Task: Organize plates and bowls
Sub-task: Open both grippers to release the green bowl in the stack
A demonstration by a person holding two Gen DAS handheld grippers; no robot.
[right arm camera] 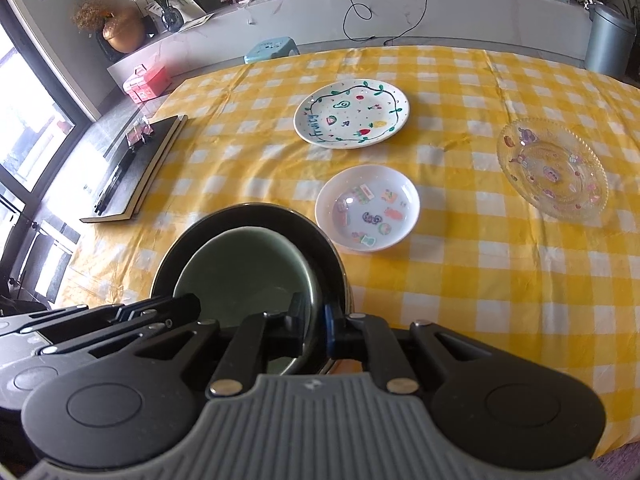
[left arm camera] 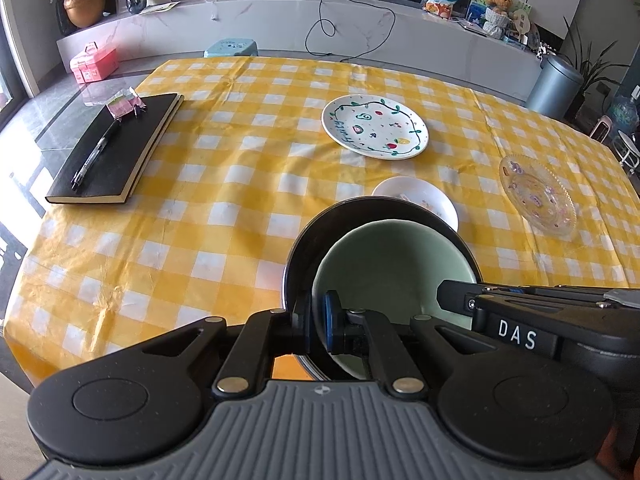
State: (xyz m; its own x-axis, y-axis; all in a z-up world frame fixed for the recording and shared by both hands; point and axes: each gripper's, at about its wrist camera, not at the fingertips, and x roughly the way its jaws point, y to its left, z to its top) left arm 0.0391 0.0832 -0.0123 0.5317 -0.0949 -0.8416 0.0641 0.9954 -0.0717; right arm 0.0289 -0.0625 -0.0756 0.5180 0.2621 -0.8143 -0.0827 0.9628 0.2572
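- Green bowl [left arm camera: 394, 268] sits nested inside the black bowl [left arm camera: 304, 248]; that one pairing looks done, judging from how they lie.
- Left gripper [left arm camera: 316, 326]: fingers clenched on the left rim of the stack, one pad outside the black wall, the blue pad [left arm camera: 330, 322] inside against the green bowl.
- Right gripper [right arm camera: 316, 330]: fingers clenched on the right rim of the same stack, pinching both walls together.
- The stack is at the near side of the table [left arm camera: 224, 208], held between the two grippers; cannot tell whether its base rests on the cloth or is lifted.
- Left to sort, by my reading: the small white bowl [right arm camera: 367, 208] with stickers, just beyond the stack; the painted white plate [right arm camera: 352, 114] farther back; the clear glass plate [right arm camera: 552, 168] off to the right. All three lie singly, apart from one another.
- Room: a broad bare stretch of yellow check cloth lies between the stack and the black notebook [left arm camera: 116, 148] on the left, which carries a pen [left arm camera: 96, 154].
- Tightest spot: the white bowl is near the stack's far right rim; pushing forward risks a knock.
- Edges: the notebook lies near the left table edge, the glass plate towards the right edge; the stack itself is close to the near edge.
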